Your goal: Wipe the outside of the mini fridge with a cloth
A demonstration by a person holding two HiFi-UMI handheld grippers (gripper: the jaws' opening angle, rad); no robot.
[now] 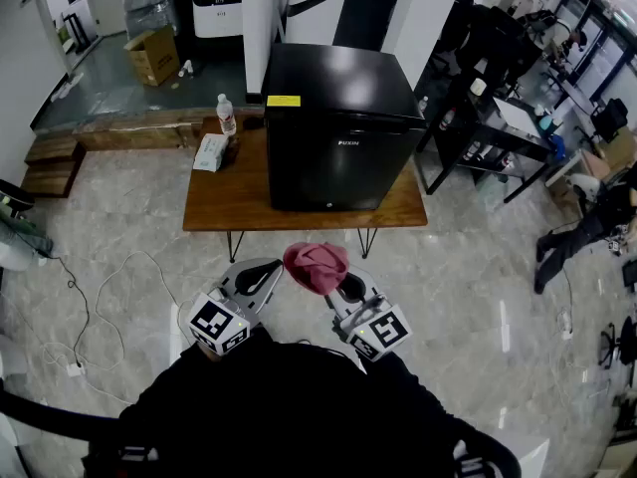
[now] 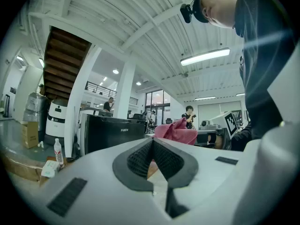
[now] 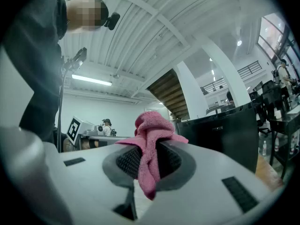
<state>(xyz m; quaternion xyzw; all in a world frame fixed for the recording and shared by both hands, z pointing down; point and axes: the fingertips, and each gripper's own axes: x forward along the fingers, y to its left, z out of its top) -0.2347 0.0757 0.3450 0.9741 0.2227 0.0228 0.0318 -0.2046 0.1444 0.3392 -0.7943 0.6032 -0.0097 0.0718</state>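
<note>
Pink cloth (image 3: 151, 125) pinched in R tongs (image 3: 149, 150); L tongs (image 2: 152, 143) closed, empty.

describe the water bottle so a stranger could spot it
Find the black mini fridge on the low wooden table. Left of it, near the table's back edge, stands the water bottle: clear and upright, unlike the flat white packet beside it.

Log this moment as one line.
left gripper: shut, empty | right gripper: shut on cloth | fridge: on table, untouched
</note>
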